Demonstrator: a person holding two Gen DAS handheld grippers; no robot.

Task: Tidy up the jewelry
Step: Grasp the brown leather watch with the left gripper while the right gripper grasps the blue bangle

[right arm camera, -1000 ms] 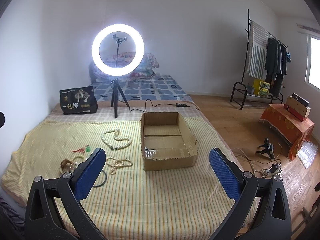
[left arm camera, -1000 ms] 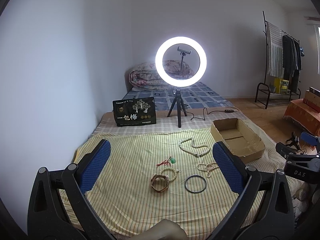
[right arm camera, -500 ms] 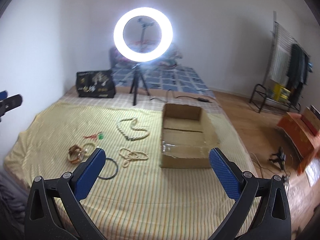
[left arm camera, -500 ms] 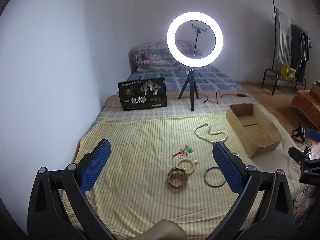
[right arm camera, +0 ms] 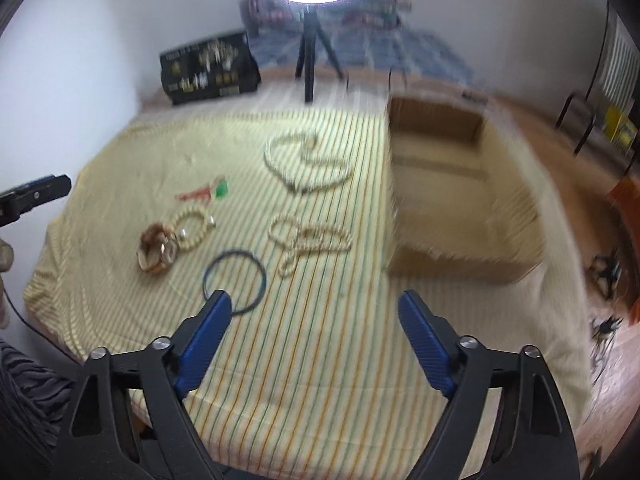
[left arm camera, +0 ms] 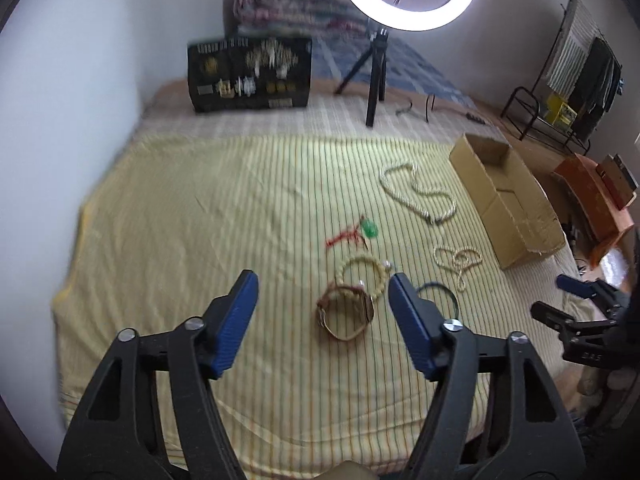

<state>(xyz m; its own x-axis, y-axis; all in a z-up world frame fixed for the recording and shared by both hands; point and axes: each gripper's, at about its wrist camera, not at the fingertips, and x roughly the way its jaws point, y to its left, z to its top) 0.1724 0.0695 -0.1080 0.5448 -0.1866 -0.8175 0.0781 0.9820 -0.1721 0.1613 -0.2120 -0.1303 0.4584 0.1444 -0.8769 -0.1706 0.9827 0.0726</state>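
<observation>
Jewelry lies on a yellow striped cloth (left arm camera: 200,220). A brown strap watch (left arm camera: 346,316) (right arm camera: 158,250) touches a cream bead bracelet (left arm camera: 362,274) (right arm camera: 192,226). A dark bangle (right arm camera: 234,286) (left arm camera: 438,294), a small bead necklace (left arm camera: 458,260) (right arm camera: 308,240), a long pearl necklace (left arm camera: 418,194) (right arm camera: 306,162) and a red cord with a green charm (left arm camera: 356,234) (right arm camera: 208,192) lie nearby. A cardboard box (left arm camera: 504,204) (right arm camera: 452,196) stands to the right. My left gripper (left arm camera: 322,294) is open, above the watch. My right gripper (right arm camera: 314,308) is open, beside the bangle.
A ring light on a tripod (left arm camera: 376,68) (right arm camera: 310,52) and a black printed bag (left arm camera: 250,74) (right arm camera: 208,68) stand at the back of the bed. A wall runs along the left. A clothes rack (left arm camera: 560,92) and an orange-covered stand (left arm camera: 592,204) are on the right.
Both grippers have tilted down and moved closer to the cloth. The left one now hovers over the watch, the right one near the bangle. Both stay open.
</observation>
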